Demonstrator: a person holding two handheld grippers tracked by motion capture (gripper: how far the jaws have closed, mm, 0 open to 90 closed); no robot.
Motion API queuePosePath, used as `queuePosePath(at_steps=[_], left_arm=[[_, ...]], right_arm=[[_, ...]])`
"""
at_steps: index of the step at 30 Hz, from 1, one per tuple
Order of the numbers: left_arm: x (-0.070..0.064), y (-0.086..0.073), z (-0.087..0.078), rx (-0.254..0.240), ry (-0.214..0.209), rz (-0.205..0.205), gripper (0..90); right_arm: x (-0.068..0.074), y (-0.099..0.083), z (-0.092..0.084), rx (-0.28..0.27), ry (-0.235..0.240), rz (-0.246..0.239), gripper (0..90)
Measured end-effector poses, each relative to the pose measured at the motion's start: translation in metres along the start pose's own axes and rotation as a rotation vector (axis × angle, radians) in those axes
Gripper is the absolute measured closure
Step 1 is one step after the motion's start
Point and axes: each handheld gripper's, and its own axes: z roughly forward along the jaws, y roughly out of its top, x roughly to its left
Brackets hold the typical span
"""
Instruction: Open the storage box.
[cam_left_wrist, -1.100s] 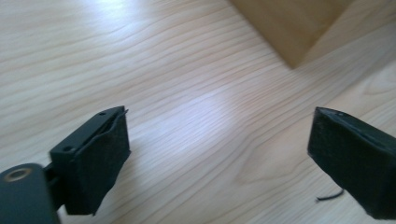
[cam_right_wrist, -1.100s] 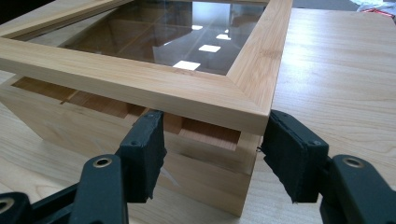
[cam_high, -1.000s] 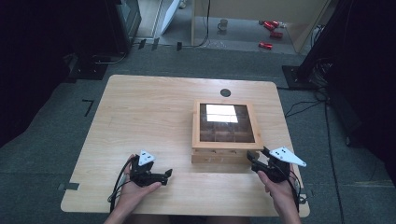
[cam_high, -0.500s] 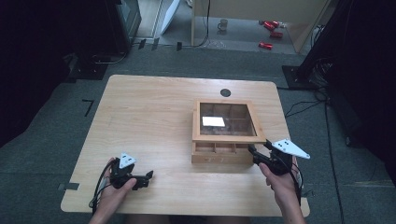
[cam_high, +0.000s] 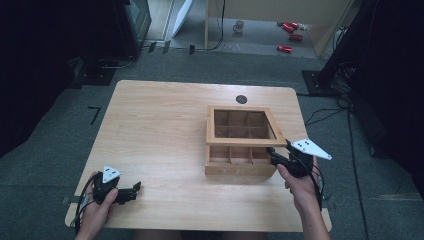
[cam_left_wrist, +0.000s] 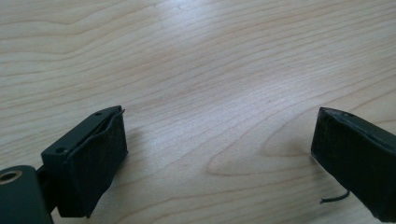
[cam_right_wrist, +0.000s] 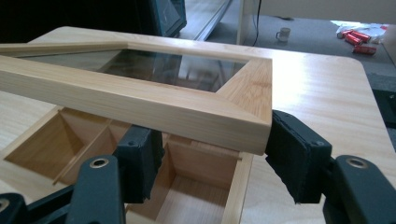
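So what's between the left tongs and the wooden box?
Bare table: in the high view, nothing lies between the left tongs and the wooden box.

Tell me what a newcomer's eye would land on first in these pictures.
First the wooden compartment box right of centre on the table, its glass-paned lid raised. The right gripper sits at the lid's front right corner, one jaw beneath the frame, one against its side. The left gripper rests open near the front left edge.

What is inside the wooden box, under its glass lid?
The wooden box is divided into compartments; the front ones, exposed under the raised glass lid, look empty. The back ones show dimly through the glass, so their contents cannot be confirmed. The right hand-held gripper lifts the lid.
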Motion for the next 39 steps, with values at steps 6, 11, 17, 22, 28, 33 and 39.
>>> queuePosePath(at_steps=[6,11,17,22,28,33,39], left_arm=[[-0.002,-0.001,0.001,-0.002,0.020,0.005,3.7],[-0.002,-0.001,0.001,-0.003,0.019,0.004,3.7],[-0.002,-0.001,0.001,-0.006,0.017,0.000,3.8],[-0.002,-0.001,0.001,-0.008,0.014,-0.003,3.7],[-0.001,-0.001,0.001,-0.010,0.010,-0.007,3.7],[-0.001,-0.001,0.001,-0.011,0.009,-0.008,3.7],[-0.001,-0.001,0.001,-0.008,0.012,-0.003,3.8]], right_arm=[[-0.002,0.012,0.004,-0.014,0.000,-0.011,37.1],[-0.005,0.019,0.007,-0.017,-0.002,-0.062,37.3],[-0.008,0.028,0.011,-0.037,-0.012,-0.066,37.1],[-0.010,0.036,0.015,-0.048,-0.029,-0.070,36.0],[-0.012,0.044,0.020,-0.071,-0.031,-0.117,36.9],[-0.014,0.048,0.023,-0.077,0.004,-0.164,39.6],[-0.019,0.057,0.026,-0.099,0.016,-0.163,43.4]])
